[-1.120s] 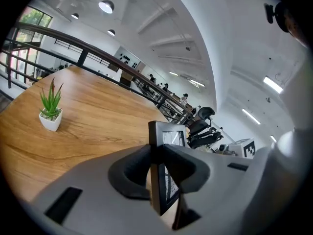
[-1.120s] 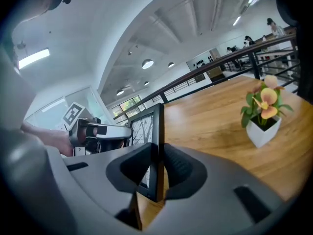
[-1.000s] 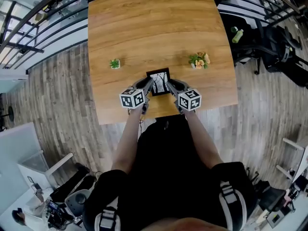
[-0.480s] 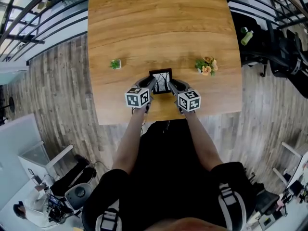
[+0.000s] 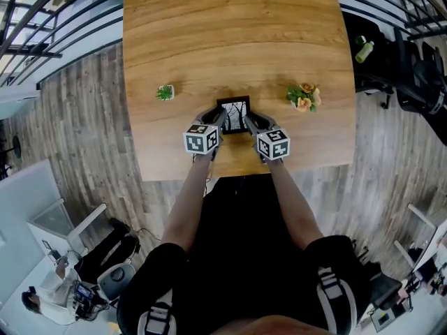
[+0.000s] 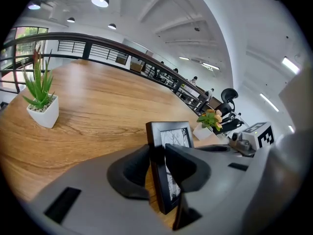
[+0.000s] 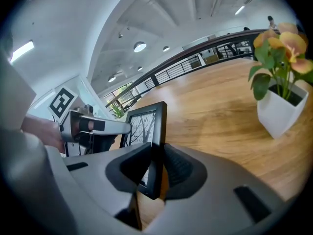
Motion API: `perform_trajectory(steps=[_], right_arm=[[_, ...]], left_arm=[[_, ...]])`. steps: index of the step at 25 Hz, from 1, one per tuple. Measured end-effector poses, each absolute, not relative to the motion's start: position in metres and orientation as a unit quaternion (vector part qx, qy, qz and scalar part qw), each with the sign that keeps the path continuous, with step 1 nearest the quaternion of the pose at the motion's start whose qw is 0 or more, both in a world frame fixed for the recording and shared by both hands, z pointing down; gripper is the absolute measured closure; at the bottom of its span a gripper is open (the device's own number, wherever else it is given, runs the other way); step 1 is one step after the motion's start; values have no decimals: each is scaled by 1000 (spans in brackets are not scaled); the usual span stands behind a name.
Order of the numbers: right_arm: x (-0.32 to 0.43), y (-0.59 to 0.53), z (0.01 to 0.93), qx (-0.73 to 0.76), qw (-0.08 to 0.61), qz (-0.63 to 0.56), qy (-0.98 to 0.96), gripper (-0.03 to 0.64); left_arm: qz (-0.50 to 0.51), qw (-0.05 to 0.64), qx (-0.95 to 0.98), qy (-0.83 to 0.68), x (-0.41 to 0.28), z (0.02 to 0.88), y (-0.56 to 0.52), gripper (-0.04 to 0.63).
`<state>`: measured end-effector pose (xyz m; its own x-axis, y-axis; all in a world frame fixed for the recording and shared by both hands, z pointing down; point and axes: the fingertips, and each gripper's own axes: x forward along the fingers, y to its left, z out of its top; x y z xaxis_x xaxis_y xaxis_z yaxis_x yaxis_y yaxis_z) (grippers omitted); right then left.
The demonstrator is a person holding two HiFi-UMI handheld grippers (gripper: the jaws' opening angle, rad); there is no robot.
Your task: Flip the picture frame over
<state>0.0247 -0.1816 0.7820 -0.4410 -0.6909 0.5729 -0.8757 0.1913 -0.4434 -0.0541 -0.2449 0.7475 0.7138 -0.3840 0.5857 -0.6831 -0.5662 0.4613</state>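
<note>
Black picture frame [image 5: 234, 115] sits just below the middle of the head view, near the front edge of the wooden table [image 5: 230, 33], between a small green plant [image 5: 165, 92] at left and a potted flower [image 5: 304, 98] at right, well apart from both. It stands nearly upright, with the tree print showing from above. Its bottom edge is hidden behind the tongs, so I can't tell whether it touches the wood. Left gripper [image 5: 221, 119] has the frame's left side between its jaws. The pads appear to lie against both faces, but the jaws have just been opening, so that hold looks to be loosening. Right gripper [image 5: 248, 121] is clamped on the right side, pads firm on front and back. My reading is that the flip is partway, with the frame on edge. To do it well, both hands should roll together about the line joining the two grips, at a matched pace so the frame doesn't twist. The lower edge needs to stay clear of the tabletop. Neither side should let go fully until the frame lies flat, or the loose side may swing and drop.
</note>
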Motion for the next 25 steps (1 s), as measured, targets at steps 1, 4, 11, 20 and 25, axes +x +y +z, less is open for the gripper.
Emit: perform_trajectory(steps=[1,4,11,20,25], right_arm=[[25,-182,783,515,124,375,-761,525],[28,-186,788,519,131,375,-757,522],[28,-191,800,540,154,377,-737,520],[28,-196,807,549,200,361,-727,520],[23,-198,809,537,220,343,-739,491]], left_arm=[[218,346,858,-312,-53,749,-246,491],[225,344,854,-319,-51,757,-251,486],[252,341,842,-334,-51,778,-259,477],[280,322,834,-350,-50,792,-262,477],[278,316,834,-356,-50,794,-263,476]])
